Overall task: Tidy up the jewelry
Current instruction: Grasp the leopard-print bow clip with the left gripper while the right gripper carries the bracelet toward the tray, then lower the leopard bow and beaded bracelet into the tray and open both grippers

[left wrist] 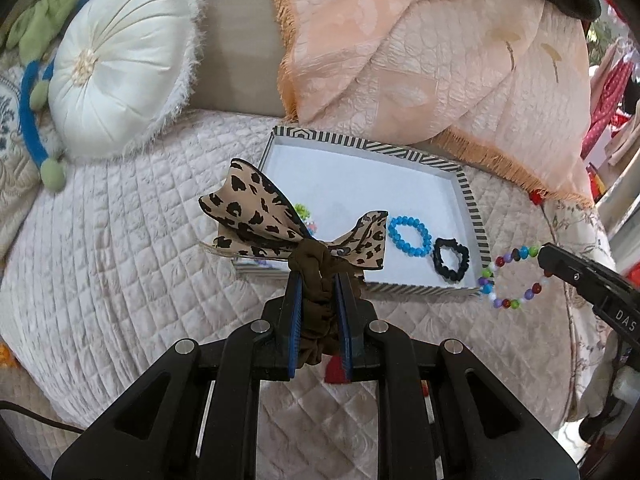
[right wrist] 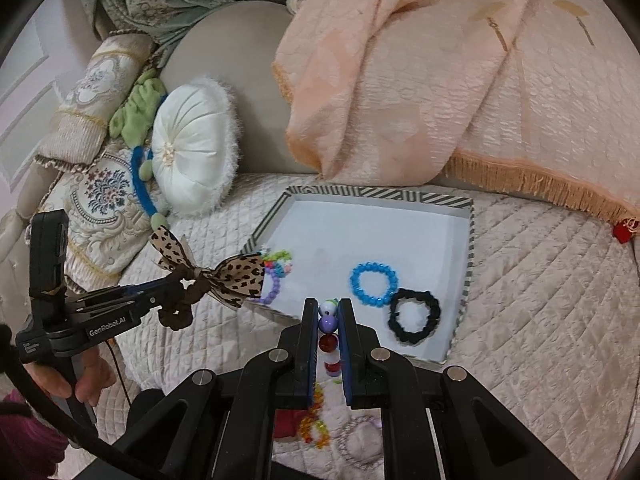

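Left gripper [left wrist: 318,280] clamped on leopard-bow scrunchie [left wrist: 296,228], hanging over the tray's [left wrist: 476,216] near-left corner. Right gripper [right wrist: 329,312] pinched on multicolour bead bracelet [left wrist: 516,276], just outside the near-right corner; tray lies straight ahead of both, left nearer.

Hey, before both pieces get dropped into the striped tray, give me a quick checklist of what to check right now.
1. Left gripper shut on leopard bow scrunchie: ok.
2. Right gripper shut on multicolored bead bracelet: ok.
3. Striped tray has bare floor at its far end: ok.
4. Blue bead bracelet and black scrunchie lie inside the tray: ok.
5. Held bracelet over the tray: not ok, just outside the corner.
6. Bow clear of beads beneath: cannot tell.
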Tool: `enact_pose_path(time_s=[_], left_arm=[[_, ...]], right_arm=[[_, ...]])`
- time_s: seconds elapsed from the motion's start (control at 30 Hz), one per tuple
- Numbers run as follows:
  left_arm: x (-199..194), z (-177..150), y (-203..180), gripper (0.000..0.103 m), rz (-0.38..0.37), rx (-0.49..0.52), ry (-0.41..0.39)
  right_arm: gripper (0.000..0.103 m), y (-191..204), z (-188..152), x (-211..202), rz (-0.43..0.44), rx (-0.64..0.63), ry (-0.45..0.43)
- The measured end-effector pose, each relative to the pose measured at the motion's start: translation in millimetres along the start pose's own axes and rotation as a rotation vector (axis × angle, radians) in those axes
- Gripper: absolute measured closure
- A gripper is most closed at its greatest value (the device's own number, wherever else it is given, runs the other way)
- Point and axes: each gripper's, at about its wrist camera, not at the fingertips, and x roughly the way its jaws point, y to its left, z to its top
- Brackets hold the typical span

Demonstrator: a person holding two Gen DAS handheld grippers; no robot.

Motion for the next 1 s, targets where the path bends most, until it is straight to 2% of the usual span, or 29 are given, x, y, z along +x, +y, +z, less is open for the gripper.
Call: enact_pose_path(time_s=[0.47,1.0], left_arm=[[48.6,35.6,-22.3,0.088,0.029,0.035,0.019],[125.5,84.4,-17.9,0.088,0.001,-0.029,0.07]], right_arm=[[0.094,-34.6,29.6,33.6,-0.055,0.024,0.033],[0.094,-56.1,56.0,105.4,-0.094,0.055,0.077]])
